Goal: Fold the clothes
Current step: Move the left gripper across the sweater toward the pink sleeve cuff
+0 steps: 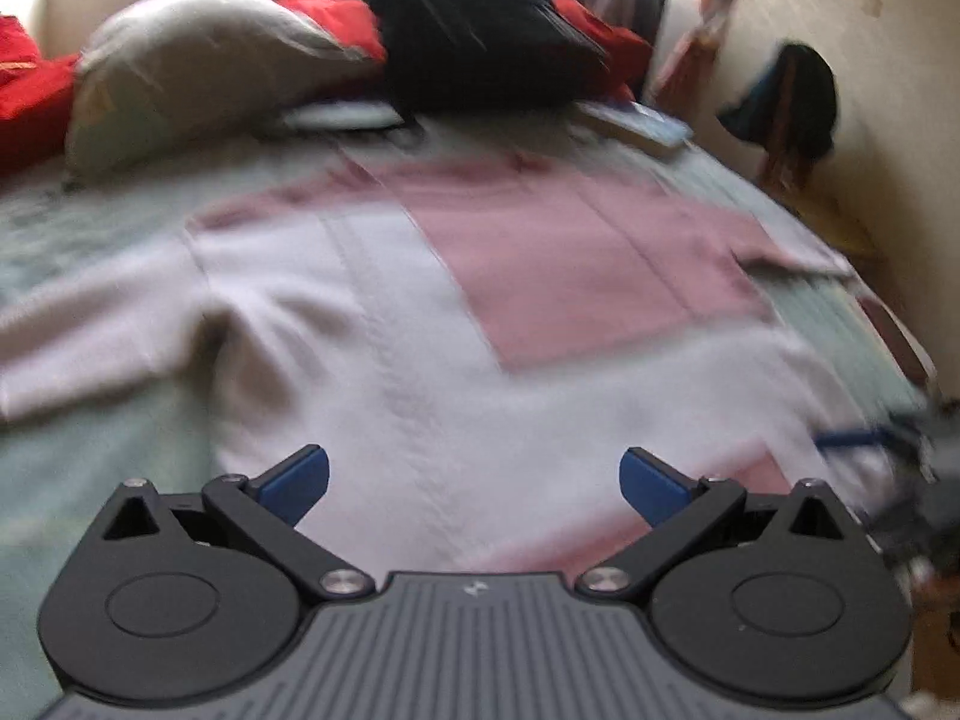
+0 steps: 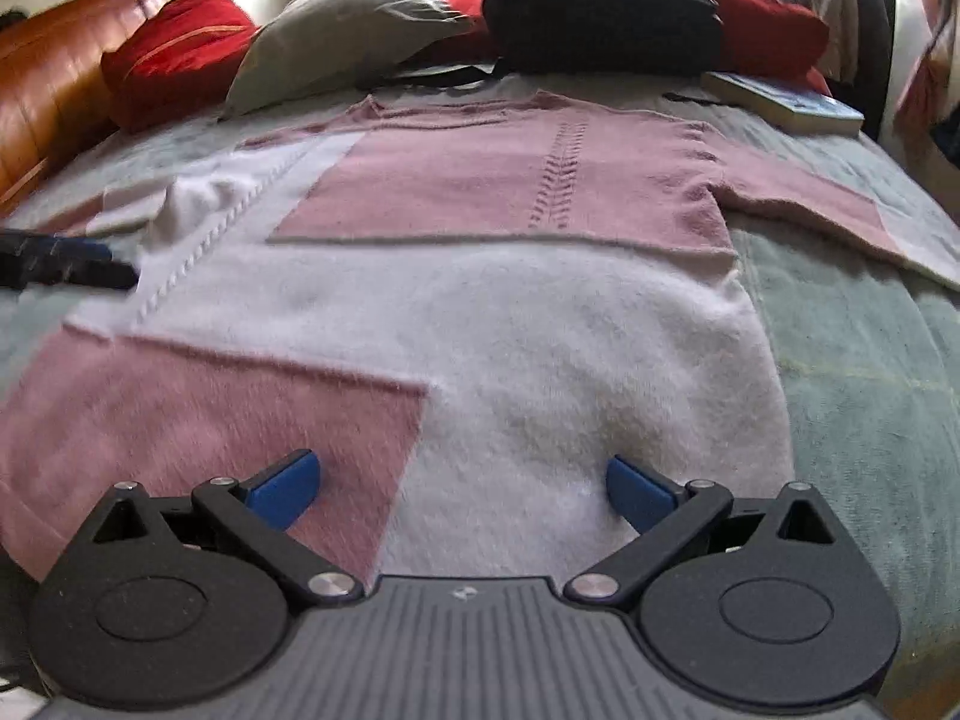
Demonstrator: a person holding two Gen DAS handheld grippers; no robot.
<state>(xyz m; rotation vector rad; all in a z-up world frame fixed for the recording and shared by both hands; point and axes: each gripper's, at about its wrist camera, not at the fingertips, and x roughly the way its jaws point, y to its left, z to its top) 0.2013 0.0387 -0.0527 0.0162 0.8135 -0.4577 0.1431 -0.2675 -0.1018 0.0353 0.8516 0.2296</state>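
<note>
A pink and white sweater [image 2: 480,300] is lying flat on the green bed cover [image 2: 852,360], with a grey pillow [image 2: 342,24], a black bag [image 2: 594,6] and a book [image 2: 786,102] sitting behind it. The left gripper [image 1: 474,483] is hanging over the sweater with its blue fingers [image 1: 297,483] spread wide, holding nothing. The right gripper [image 2: 459,489] is hanging over the near edge, spread wide too.

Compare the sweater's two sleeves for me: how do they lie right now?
In the right wrist view, the far-right sleeve lies flat and stretched out across the bedspread, mostly pink with a white cuff end. The left sleeve is bunched and rumpled where it meets the body, and looks mostly white. The left claw sits next to that rumpled sleeve; nothing is near the flat one. Both belong to the same pink and white sweater, still unfolded.
</note>
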